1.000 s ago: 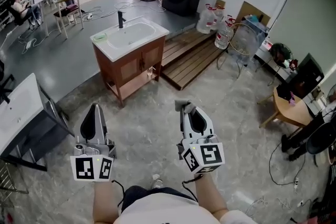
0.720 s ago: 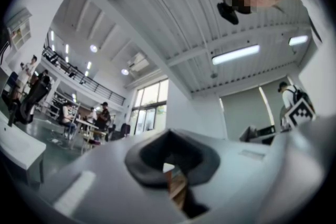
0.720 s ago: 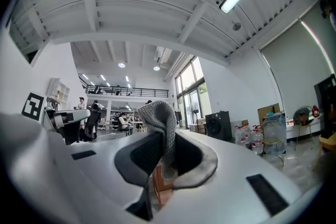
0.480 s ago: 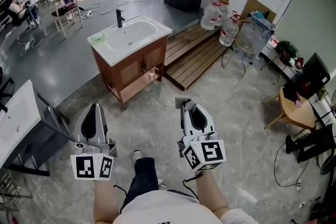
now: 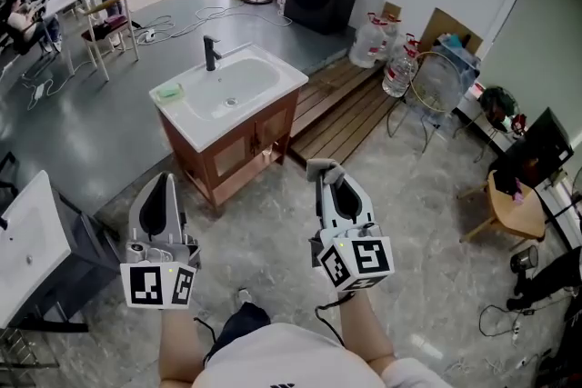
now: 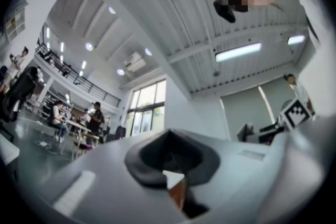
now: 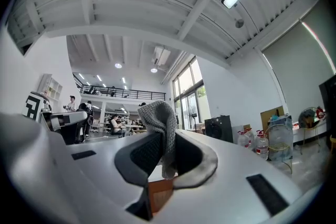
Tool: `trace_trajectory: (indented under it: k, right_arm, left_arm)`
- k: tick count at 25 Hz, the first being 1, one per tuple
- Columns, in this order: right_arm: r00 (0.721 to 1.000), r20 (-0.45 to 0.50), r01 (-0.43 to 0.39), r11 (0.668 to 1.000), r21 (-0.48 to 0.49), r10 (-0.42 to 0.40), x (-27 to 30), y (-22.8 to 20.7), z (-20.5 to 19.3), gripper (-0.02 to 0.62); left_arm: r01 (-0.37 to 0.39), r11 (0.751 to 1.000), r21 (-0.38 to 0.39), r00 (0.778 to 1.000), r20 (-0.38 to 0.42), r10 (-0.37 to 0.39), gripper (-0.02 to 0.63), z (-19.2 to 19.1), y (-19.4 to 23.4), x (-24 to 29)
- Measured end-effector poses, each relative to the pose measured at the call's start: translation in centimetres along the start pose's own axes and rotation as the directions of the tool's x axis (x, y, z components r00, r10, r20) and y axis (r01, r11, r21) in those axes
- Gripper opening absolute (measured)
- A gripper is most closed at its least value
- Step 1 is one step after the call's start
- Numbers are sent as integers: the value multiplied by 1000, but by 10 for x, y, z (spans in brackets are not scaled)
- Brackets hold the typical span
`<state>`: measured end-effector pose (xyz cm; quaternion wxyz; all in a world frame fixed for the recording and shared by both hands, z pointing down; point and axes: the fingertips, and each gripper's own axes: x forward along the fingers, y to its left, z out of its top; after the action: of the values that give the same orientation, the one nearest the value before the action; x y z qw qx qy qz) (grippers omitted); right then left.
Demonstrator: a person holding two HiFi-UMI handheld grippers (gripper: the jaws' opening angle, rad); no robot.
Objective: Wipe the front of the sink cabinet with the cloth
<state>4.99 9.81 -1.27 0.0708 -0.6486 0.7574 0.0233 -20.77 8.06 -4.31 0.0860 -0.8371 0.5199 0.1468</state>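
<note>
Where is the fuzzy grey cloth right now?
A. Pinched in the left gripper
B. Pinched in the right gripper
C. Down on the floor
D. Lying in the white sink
B: in the right gripper view the grey cloth sticks up from between the closed jaws of the right gripper, while the left gripper has nothing between its jaws.

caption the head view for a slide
Right gripper holding a grey cloth, left gripper empty, facing the sink cabinet.
</note>
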Motion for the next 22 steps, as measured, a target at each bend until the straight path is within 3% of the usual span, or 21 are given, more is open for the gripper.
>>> trace_trajectory:
  k: [12, 22]
  right_arm:
    - [999, 5, 33, 999, 4, -33, 91, 10, -13, 43]
    - [998, -32, 52, 999, -3, -52, 123, -5, -34, 43]
  left_arm:
    - [24, 1000, 3, 1000, -15, -24, 5, -28, 62, 65]
    - [38, 998, -45, 998, -48, -41, 5, -63, 71, 102]
